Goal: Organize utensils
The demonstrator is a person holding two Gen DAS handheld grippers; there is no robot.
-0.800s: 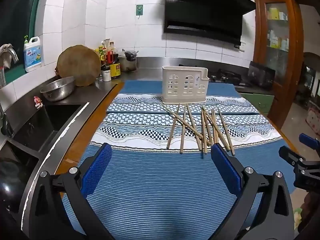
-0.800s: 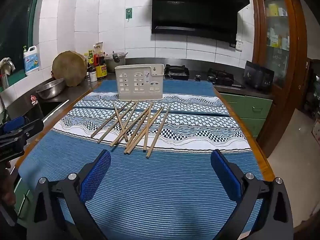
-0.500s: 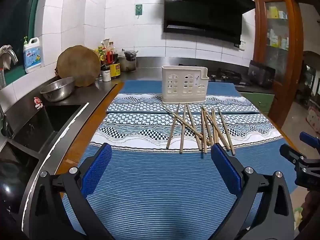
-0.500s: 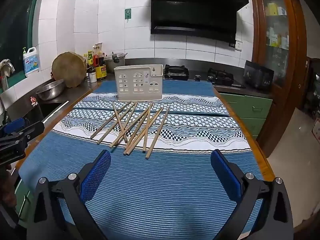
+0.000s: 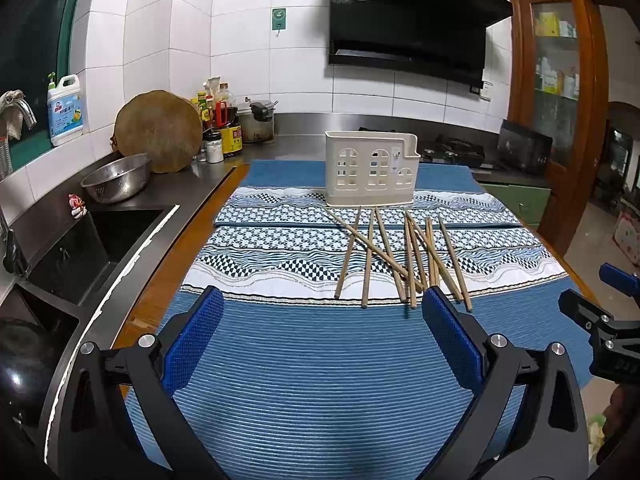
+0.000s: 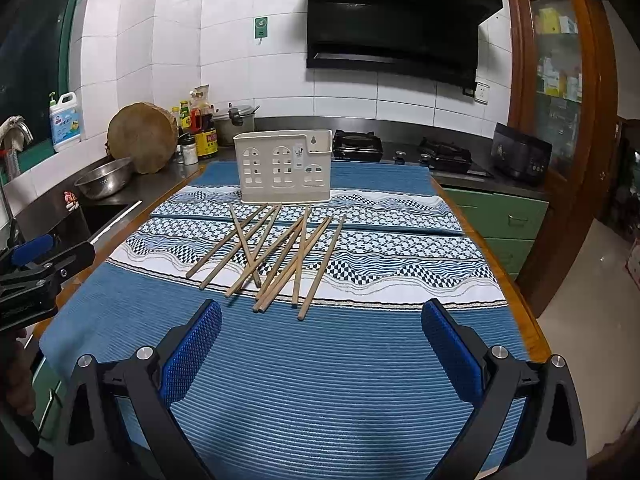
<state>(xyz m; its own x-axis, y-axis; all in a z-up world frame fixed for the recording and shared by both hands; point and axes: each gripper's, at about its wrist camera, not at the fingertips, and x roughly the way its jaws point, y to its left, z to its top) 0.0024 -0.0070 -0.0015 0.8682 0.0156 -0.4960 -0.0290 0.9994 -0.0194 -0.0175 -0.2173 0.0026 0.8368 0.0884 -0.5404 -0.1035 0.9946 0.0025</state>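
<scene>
Lying chopsticks, long axes toward the holder, crossing.

Both hand-held grippers, left and right, hover level, side by side, seemingly empty, jaws wide apart.

Little can be read. The range hood, far ahead of the tongs and above them, carries a small white brand word on its top edge, too small to make out. The green sign on the tiled wall shows only a pale emblem. Labels on the detergent jug and the sauce bottles, ahead and left, are illegible.
</scene>
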